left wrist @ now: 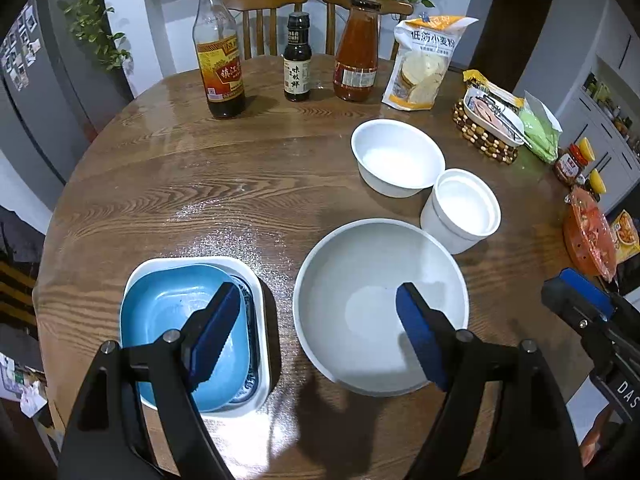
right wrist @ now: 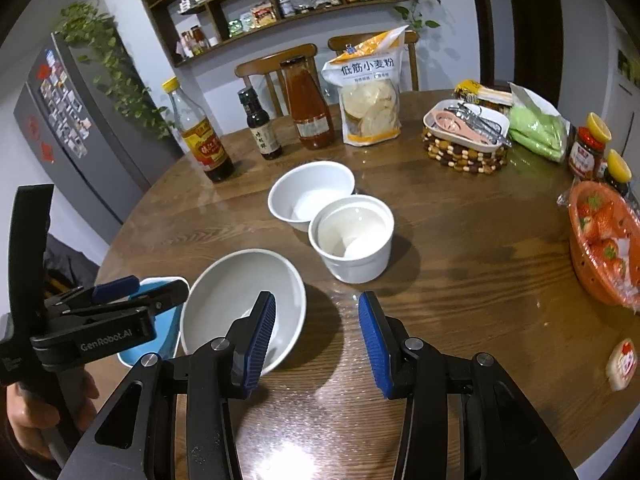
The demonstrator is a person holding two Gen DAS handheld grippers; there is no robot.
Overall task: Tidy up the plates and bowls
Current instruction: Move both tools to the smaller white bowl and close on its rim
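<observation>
A blue square bowl point(left wrist: 180, 320) sits nested in a white square dish point(left wrist: 256, 280) at the near left of the round wooden table point(left wrist: 200, 168). A large grey-white round bowl point(left wrist: 360, 280) point(right wrist: 236, 292) stands beside it. Behind are a white round bowl point(left wrist: 396, 156) point(right wrist: 308, 192) and a white ramekin point(left wrist: 464, 212) point(right wrist: 352, 240), touching each other. My left gripper point(left wrist: 318, 300) is open and empty, hovering above the blue bowl and the large bowl. My right gripper point(right wrist: 316, 312) is open and empty, just right of the large bowl.
Three sauce bottles point(left wrist: 298, 60) and a flour bag point(left wrist: 424, 64) line the table's far side. A utensil dish on a beaded mat point(right wrist: 466, 128), green packets point(right wrist: 536, 128), jars point(right wrist: 586, 152) and an orange strawberry basket point(right wrist: 604, 244) fill the right side.
</observation>
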